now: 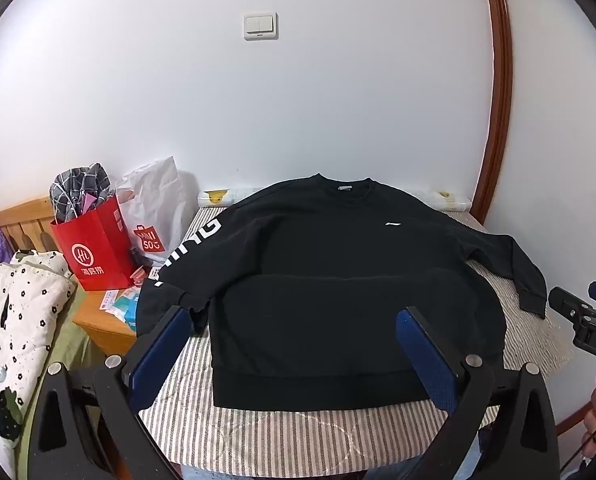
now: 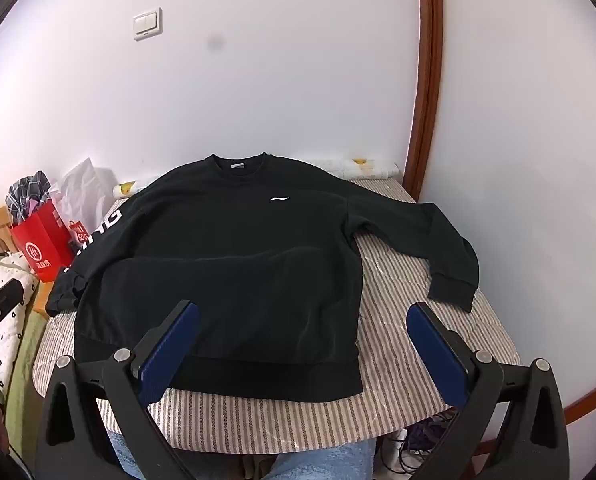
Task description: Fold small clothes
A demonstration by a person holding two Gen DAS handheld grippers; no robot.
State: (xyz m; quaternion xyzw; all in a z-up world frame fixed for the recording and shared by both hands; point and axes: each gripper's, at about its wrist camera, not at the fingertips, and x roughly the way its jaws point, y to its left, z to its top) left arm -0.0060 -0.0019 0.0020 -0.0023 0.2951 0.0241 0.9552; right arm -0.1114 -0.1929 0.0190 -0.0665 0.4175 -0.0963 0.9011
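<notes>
A black sweatshirt (image 1: 329,280) is spread flat, front up, on a striped worktop (image 1: 298,432) at the centre of both frames, one sleeve stretched toward the right edge. The fingers of the left gripper (image 1: 294,354) and right gripper (image 2: 303,350) are held wide apart, nothing clamped

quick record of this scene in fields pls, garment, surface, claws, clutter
garment: black sweatshirt spread flat, front up, sleeves out, unfolded
surface: striped cloth over a small table
left claw: open, above the hem, holding nothing
right claw: open, above the hem's corner, holding nothing
clutter: red paper bag and white plastic bag beside the table
</notes>
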